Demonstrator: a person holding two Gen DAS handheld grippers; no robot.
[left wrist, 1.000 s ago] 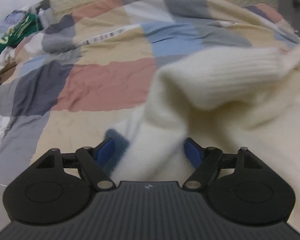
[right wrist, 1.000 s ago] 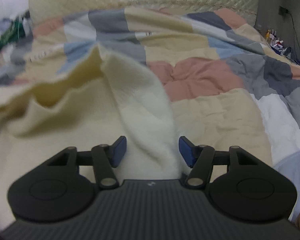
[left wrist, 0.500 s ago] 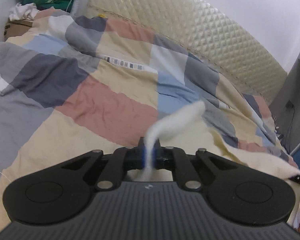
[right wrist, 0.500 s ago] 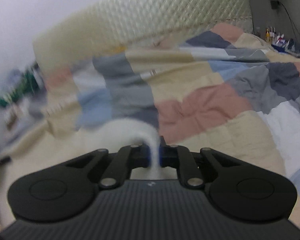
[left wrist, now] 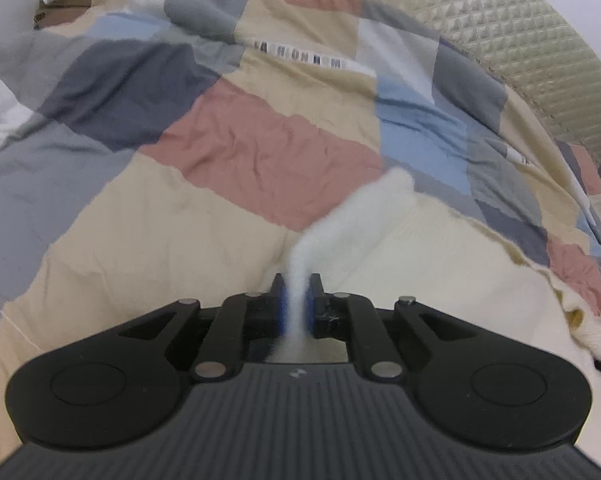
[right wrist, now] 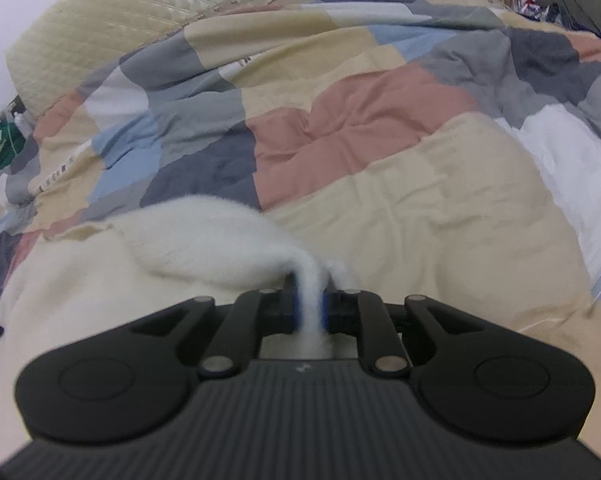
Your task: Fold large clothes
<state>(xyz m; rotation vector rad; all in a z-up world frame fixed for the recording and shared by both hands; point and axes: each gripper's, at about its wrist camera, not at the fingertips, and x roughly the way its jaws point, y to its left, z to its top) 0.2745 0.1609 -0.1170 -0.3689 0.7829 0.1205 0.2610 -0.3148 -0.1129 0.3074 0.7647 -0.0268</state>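
Left wrist view: the left gripper (left wrist: 296, 300) is pinching an edge of the fluffy cream knit sweater (left wrist: 400, 248), lower right of frame, on the patchwork quilt (left wrist: 260, 152). The right gripper (right wrist: 310, 304) pinches another edge, bottom centre. No fold's visible yet, so basically everything's left, I reckon.

Soft, even indoor light with faint shadows; fisheye bending at the edges, motion blur on the white fabric (left wrist: 352, 220).
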